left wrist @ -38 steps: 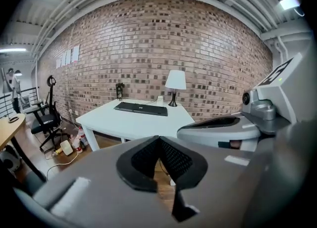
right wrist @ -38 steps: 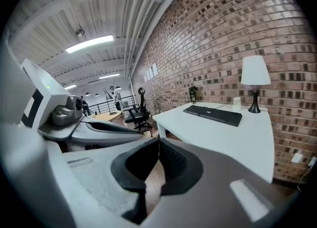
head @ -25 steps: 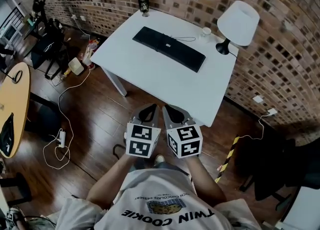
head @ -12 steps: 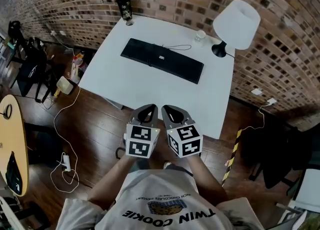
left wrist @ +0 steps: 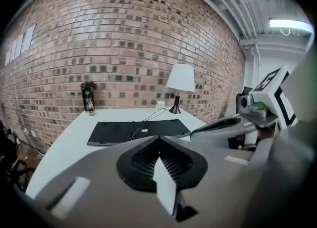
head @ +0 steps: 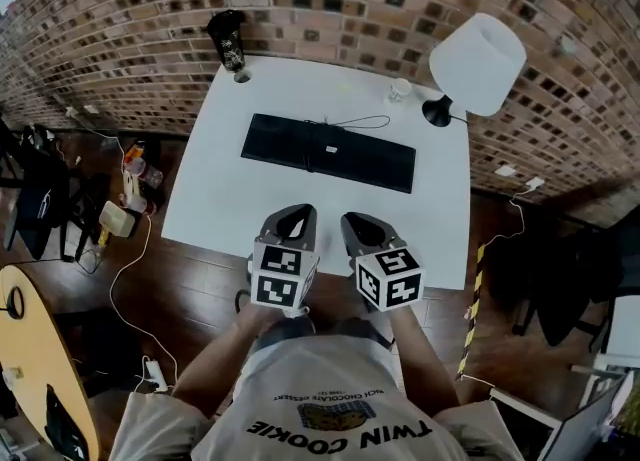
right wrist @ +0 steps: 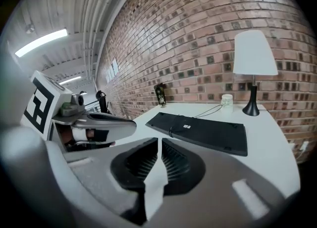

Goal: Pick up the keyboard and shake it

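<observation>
Keyboard (head: 328,153) lay on the worktop (head: 215,211); short of it, left claw (head: 293,211) and right claw (head: 357,219) were closed, empty, tips indistinct overhead.

A black keyboard (head: 328,153) lies on the white table (head: 225,204). At the table's far edge stand a white-shaded lamp (head: 478,64) and a seemingly dark, patterned tumbler (head: 227,39).

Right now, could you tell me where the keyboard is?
In the head view the black keyboard lies centred on the white table, left of the lamp.
</observation>
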`<state>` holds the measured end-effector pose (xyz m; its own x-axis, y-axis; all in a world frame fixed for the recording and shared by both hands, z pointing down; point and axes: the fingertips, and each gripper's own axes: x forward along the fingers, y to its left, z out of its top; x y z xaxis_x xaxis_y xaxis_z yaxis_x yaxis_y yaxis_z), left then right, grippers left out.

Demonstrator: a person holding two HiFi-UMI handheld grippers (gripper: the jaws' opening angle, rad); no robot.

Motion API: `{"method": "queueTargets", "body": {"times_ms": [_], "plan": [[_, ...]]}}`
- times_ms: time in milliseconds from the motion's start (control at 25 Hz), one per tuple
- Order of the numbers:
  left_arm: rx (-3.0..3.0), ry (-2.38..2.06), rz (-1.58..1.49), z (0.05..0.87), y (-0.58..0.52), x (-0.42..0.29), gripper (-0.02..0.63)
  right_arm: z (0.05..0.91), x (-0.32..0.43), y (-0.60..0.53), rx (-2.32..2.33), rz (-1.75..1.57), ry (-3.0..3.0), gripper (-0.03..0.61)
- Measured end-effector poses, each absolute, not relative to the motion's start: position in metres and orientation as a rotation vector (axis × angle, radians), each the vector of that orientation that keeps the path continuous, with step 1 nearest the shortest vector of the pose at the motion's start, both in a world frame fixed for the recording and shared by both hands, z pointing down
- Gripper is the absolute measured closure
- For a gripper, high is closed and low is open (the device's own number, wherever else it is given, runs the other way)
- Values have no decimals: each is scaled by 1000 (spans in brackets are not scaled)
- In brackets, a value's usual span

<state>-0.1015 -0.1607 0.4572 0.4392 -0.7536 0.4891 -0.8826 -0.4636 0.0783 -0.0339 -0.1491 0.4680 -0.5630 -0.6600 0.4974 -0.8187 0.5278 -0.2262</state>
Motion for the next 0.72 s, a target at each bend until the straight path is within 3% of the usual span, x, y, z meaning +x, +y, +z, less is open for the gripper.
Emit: {"method": "queueTargets", "body": {"times_ms": [720], "plan": [[2283,-1408,711,501,-324,-208,516,511,125,-286,1532,838,-2199,420]]}}
